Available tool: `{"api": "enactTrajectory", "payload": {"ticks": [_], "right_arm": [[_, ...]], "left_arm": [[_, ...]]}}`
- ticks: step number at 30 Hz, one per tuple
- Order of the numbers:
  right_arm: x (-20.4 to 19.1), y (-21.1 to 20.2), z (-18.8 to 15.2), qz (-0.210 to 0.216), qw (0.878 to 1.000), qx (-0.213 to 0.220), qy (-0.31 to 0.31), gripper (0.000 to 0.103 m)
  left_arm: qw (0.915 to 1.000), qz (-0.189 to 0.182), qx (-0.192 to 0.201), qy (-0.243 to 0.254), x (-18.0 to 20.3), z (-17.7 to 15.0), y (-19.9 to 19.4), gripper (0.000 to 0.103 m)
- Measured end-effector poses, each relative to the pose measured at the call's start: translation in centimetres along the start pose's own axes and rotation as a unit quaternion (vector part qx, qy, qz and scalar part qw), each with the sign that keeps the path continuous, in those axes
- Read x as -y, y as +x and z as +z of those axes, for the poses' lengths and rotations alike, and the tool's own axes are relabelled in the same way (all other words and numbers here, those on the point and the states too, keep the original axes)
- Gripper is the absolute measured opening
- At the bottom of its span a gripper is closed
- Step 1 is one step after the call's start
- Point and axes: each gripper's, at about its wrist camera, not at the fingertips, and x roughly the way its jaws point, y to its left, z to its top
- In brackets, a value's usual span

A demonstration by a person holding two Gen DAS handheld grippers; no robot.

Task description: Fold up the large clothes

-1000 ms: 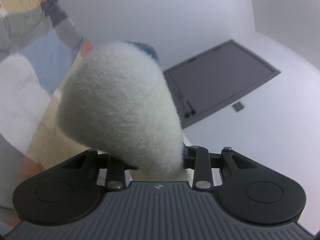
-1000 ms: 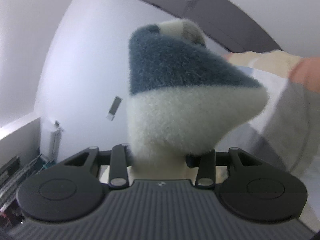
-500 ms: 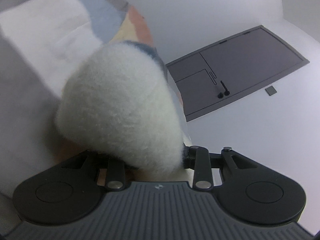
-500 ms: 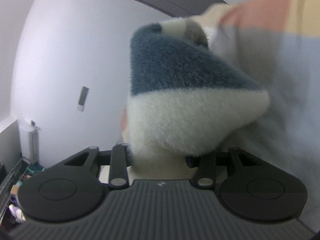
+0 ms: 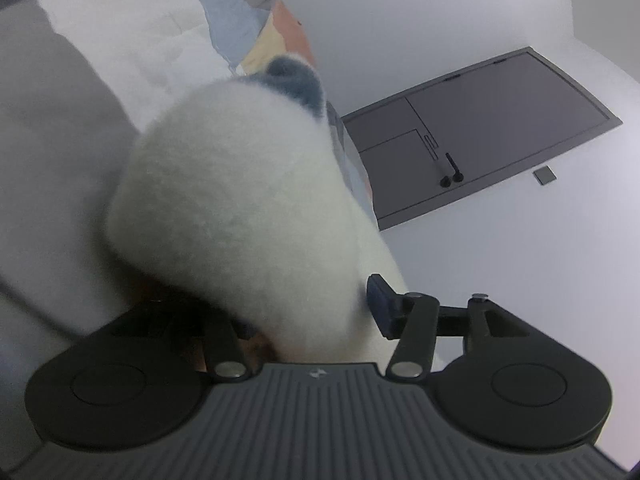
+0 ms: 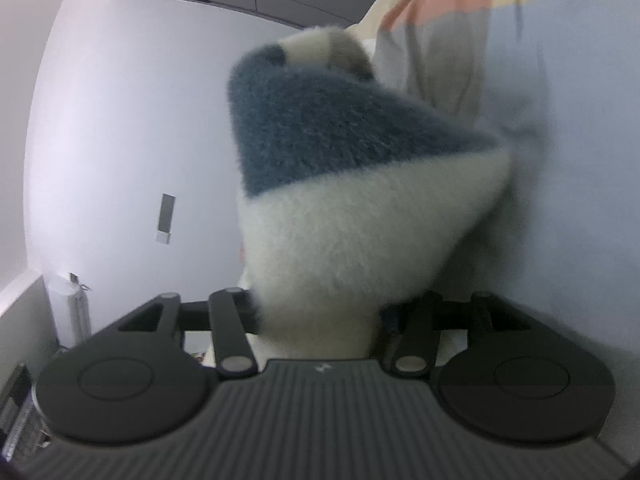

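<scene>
Releasing is under way at both grippers: the jaws of the left gripper (image 5: pixel 308 304) and the right gripper (image 6: pixel 320 312) have just been opening, each with a bunched fold of the fluffy white-and-slate-blue fleece garment (image 5: pixel 240 208) between them. In the left wrist view a gap now shows between the blue pad at 3 o'clock and the fleece, where a second ago the fabric sat clamped; that grip reads as let go. In the right wrist view the fold (image 6: pixel 352 200) hides both pads, so contact cannot be confirmed. Judgement: the folded edge is being laid down. The pastel colour-block quilted bedding (image 5: pixel 132 40) now fills the 9 to 12 o'clock sector, closer than before. A dark grey panel (image 5: pixel 500 120) lies at 2 o'clock, well apart. Fleece may cling to the pads on withdrawal.
</scene>
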Motion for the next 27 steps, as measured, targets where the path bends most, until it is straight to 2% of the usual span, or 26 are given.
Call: {"api": "enactTrajectory", "payload": {"ticks": [6, 9, 14, 18, 27], "right_arm": [[-1.9, -4.1, -2.0, -0.022, 0.999, 0.008, -0.035, 0.058], [-3.6, -6.2, -2.7, -0.027, 0.998, 0.004, -0.064, 0.058], [-7.3, -9.2, -4.5, 0.012, 0.995, 0.000, -0.100, 0.058], [-11.6, -11.2, -5.4, 0.040, 0.990, 0.011, -0.135, 0.058], [-22.0, -16.8, -8.2, 0.088, 0.968, 0.043, -0.233, 0.058]], "left_arm": [[0.9973, 0.036, 0.010, 0.064, 2.1, -0.8, -4.5, 0.060], [0.9923, 0.052, 0.005, 0.112, 4.4, -0.9, -6.6, 0.059], [0.9810, 0.051, 0.027, 0.186, 9.9, -0.6, -11.4, 0.059], [0.9753, 0.050, 0.039, 0.211, 14.0, -0.4, -15.5, 0.059], [0.9529, 0.040, 0.071, 0.292, 23.1, -2.2, -24.5, 0.059]]}}
